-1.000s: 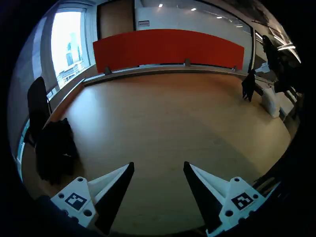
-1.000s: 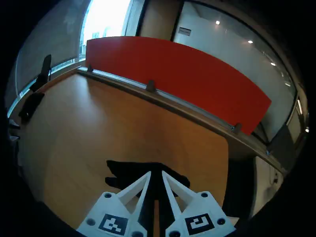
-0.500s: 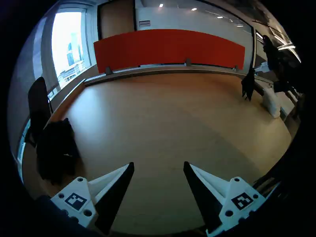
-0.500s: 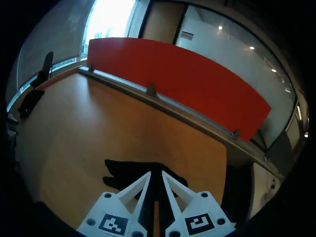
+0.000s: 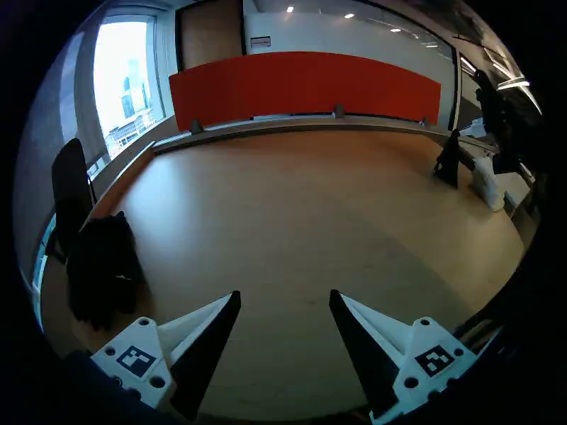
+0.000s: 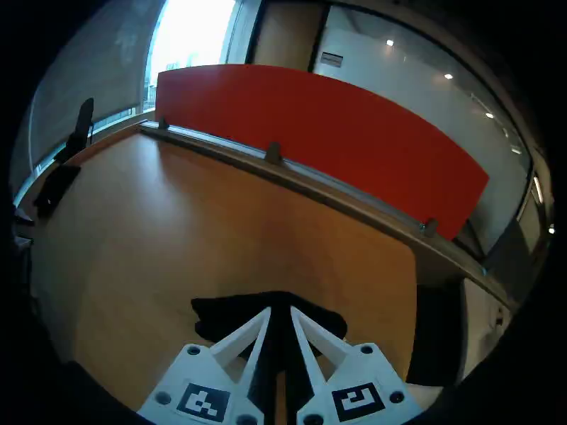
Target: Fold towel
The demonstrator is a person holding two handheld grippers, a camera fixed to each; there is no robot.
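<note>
The small wall sign (image 5: 259, 42) far ahead is too blurred to read. The left tool (image 5: 283, 294) stands released over the wooden counter (image 5: 298, 198), with a dark heap (image 5: 103, 269) to its left. The right tool (image 6: 280, 310) is clenched on the dark towel (image 6: 223, 315), which spreads at its fingertips. A red screen (image 5: 305, 81) lines the counter's far edge, and a window (image 5: 120, 85) is beside it.

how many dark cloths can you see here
2. One heap lies by the table's left edge in the left gripper view; one cloth is pinched by the right gripper. The heap may hold more than one.
</note>
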